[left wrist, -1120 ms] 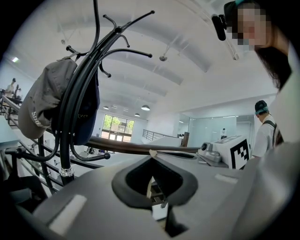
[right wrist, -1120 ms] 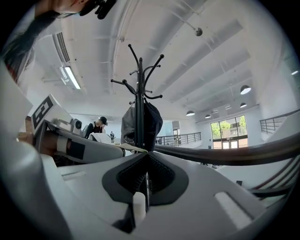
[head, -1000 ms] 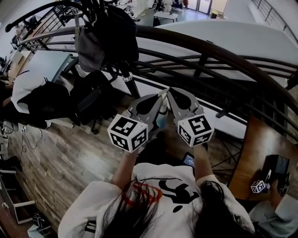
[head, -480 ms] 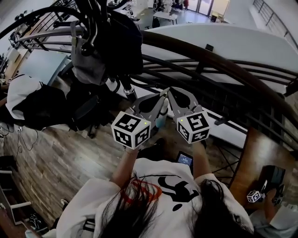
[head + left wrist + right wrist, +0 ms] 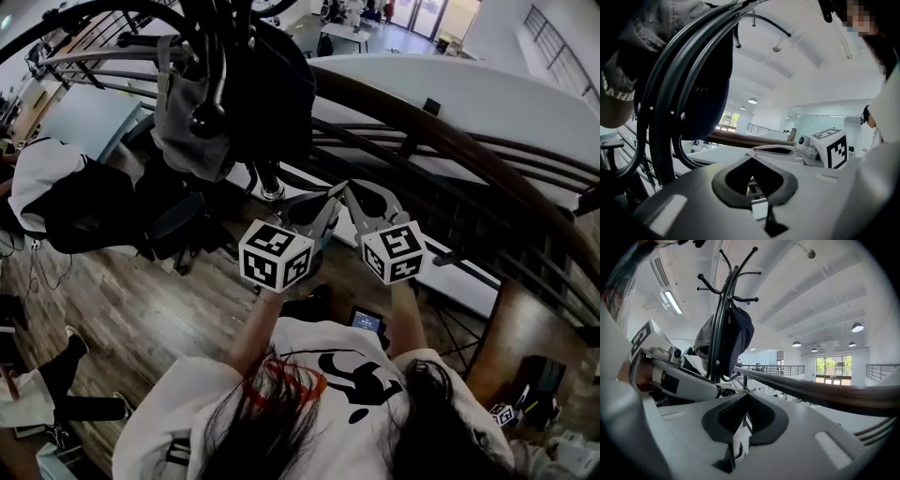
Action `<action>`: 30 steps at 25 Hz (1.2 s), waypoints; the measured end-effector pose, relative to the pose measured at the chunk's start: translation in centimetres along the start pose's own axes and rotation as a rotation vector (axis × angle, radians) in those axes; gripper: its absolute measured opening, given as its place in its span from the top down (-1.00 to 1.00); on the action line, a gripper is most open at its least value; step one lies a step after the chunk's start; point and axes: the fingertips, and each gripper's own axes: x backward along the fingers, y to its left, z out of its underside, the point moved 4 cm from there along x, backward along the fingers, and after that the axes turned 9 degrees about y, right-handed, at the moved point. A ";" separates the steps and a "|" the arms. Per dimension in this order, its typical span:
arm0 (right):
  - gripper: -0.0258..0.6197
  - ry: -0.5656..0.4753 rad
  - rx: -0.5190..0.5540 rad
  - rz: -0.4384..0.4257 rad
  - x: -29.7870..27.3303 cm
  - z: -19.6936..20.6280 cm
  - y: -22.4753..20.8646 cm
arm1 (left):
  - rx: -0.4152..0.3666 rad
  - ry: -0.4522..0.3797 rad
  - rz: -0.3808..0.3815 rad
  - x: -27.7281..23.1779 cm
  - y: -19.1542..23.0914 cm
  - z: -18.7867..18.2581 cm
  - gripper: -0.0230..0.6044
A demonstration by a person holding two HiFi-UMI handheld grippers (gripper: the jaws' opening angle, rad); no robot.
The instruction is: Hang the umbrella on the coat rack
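The black coat rack (image 5: 220, 66) stands at the upper left of the head view, with a grey bag (image 5: 183, 131) and a dark bag (image 5: 272, 94) hanging on it. The right gripper view shows the rack (image 5: 723, 315) with its curved hooks ahead and to the left. In the left gripper view the rack's bars (image 5: 663, 117) are very close. My left gripper (image 5: 326, 195) and right gripper (image 5: 349, 190) are held side by side, tips almost touching, just right of the rack's pole. Both are shut with nothing between the jaws (image 5: 751, 159) (image 5: 747, 394). I cannot make out an umbrella in any view.
A curved dark wooden railing (image 5: 450, 141) runs behind the grippers, with a drop beyond it. A person in white (image 5: 47, 178) sits at the left beside black bags (image 5: 178, 220). Wooden floor (image 5: 141, 309) lies below. Another person's legs (image 5: 56, 394) show at the lower left.
The coat rack has come closer and lower in the head view, and both grippers have risen slightly with it. A person's legs have come into view at the lower left.
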 end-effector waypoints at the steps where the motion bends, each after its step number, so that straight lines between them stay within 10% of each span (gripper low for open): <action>1: 0.84 0.004 -0.008 -0.008 -0.1 0.0 -0.4 | 0.000 0.001 0.000 -0.4 -0.1 -0.2 0.92; 17: 0.84 -0.066 0.028 -0.227 -1.8 -0.2 -1.9 | -0.050 0.002 0.029 -1.0 0.1 -0.6 0.91; 30: 0.83 -0.022 0.066 -0.435 -6.7 0.8 3.7 | 0.029 0.069 -0.141 1.4 4.7 3.0 0.91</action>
